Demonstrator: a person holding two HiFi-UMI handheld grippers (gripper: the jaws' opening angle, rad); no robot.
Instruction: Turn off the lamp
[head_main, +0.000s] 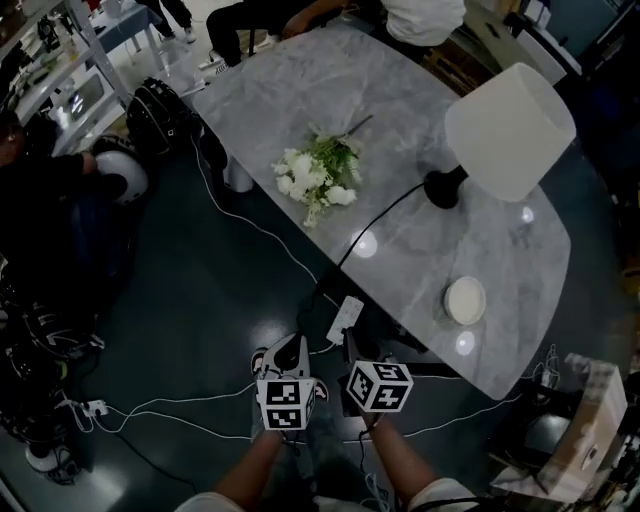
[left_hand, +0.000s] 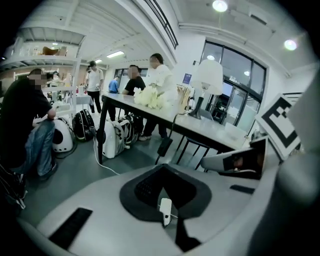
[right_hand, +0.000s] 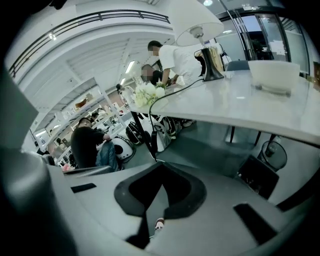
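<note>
A white switch block (head_main: 347, 318) is seen hanging on the cord at the near edge of the marble table (head_main: 300, 90). The cord is traced rightward to the table lamp (head_main: 505, 135), stood near the right edge. The block is judged light, rigid and free to swing, so best steadied while pressed. The left gripper (head_main: 288, 352) is clenched on nothing, and so is the right gripper (head_main: 360, 355).

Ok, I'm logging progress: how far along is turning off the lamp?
Done: unclear; the lamp's shade shows no plain glow, but I cannot tell. In hand: nothing; the left gripper and right gripper are shut and empty, near the white box on the cord. Left: likely confirming the lamp is off.
</note>
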